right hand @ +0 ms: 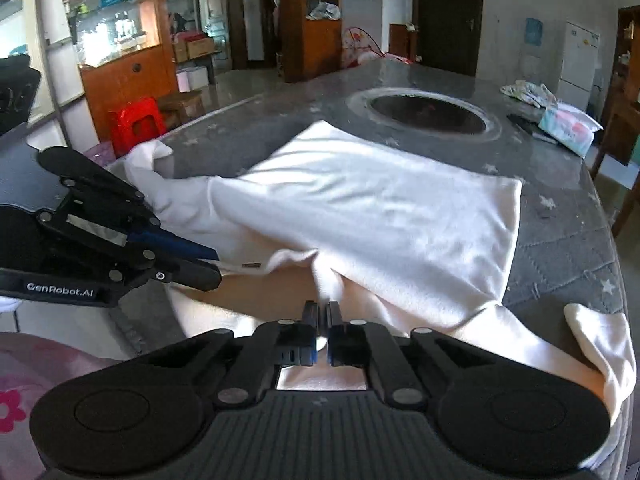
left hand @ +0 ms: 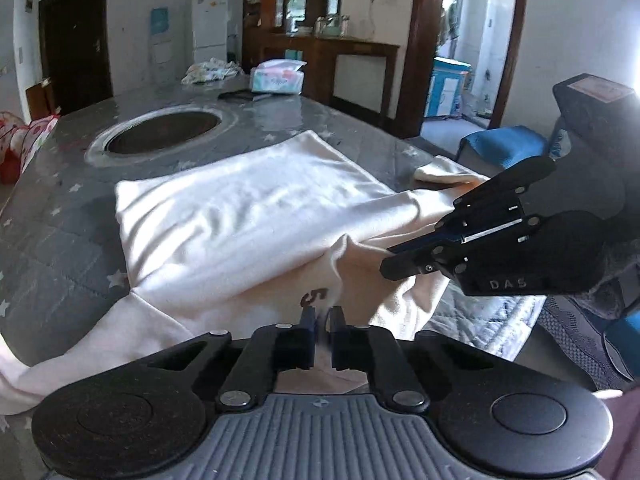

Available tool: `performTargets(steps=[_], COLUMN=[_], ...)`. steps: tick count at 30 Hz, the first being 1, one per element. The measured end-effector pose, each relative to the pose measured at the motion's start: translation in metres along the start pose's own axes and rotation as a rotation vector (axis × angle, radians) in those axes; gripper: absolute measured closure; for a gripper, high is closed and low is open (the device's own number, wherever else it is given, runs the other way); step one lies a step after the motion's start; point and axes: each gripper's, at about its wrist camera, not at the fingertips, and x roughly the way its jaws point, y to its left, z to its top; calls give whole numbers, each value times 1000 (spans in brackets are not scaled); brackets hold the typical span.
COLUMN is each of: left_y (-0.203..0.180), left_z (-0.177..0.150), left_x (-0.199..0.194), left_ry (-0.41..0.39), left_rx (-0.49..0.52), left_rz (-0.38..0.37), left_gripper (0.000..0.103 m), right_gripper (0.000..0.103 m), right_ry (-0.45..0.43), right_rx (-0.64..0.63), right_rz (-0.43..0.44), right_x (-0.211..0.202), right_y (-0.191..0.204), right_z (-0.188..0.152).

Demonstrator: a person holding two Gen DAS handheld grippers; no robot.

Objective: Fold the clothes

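A cream long-sleeved garment [left hand: 248, 208] lies spread on the grey star-patterned table [left hand: 52, 208], its far part flat, its near edge lifted. My left gripper [left hand: 323, 314] is shut on the near edge of the garment. My right gripper [right hand: 323, 308] is shut on the same edge a little to the right. Each gripper shows in the other view: the right one at the right in the left wrist view [left hand: 394, 262], the left one at the left in the right wrist view [right hand: 212, 270]. One sleeve [right hand: 600, 344] hangs over the right table edge.
A round dark recess [left hand: 160, 132] sits in the table beyond the garment. A tissue pack [left hand: 276, 78] and a crumpled patterned cloth [left hand: 210, 70] lie at the far end. A red stool [right hand: 136, 124] and wooden cabinets [right hand: 132, 76] stand beside the table.
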Motion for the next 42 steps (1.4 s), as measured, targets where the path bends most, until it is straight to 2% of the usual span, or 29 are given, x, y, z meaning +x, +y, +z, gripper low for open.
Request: performTargets(steps=[5,9,11,14,17,20,22,25,29,33,35,38,42], left_y=[-4,-10,-11,-9,2,14,17,14,13,26,33,45,73], left_z=[-5,-17,-21,-17,-1,12,16,12,-3,0,3,10,29], left_x=[-26,-40,-43,-52,-55,-40,-23,-1,16,13,11,8,21], left_ry=[-35,-14,-6,-32,-88,-100,-81,-35,43,39,34,20,9], left_rx=[44,102,127,143,106,40,11,10,4,-29,-47,-82,-153], left_rz=[-71,-159,-179,-167,-102,-70,-67,-85,-106,-91,-82,-60,13], left_gripper=[96,96,96,95,94,94,94,94,94,91,91,91,90], right_gripper=[101,101,98,97,96,94,94,91,90,88,79,78,75], right_ry=[11,86,113,87,29,19,26,44,81,94,91,74,51], right_rx=[-82,-163,-166,-148,-106,-75,-75,-77,-116,-150,-146,-118,-80], right_rz=[81,201,247,222,144,70,45,53,108,151,168,146,71], right_x=[-34,-49,-50,-54,-52,-40,-29,-12,5,4,1,0,10], right_y=[11,29,33,27,10,-4,-9,-9,5,11,6,-8,-36], right_z=[-4,-13,-16,-10,2,9,11,8,-1,-1,4,16,35])
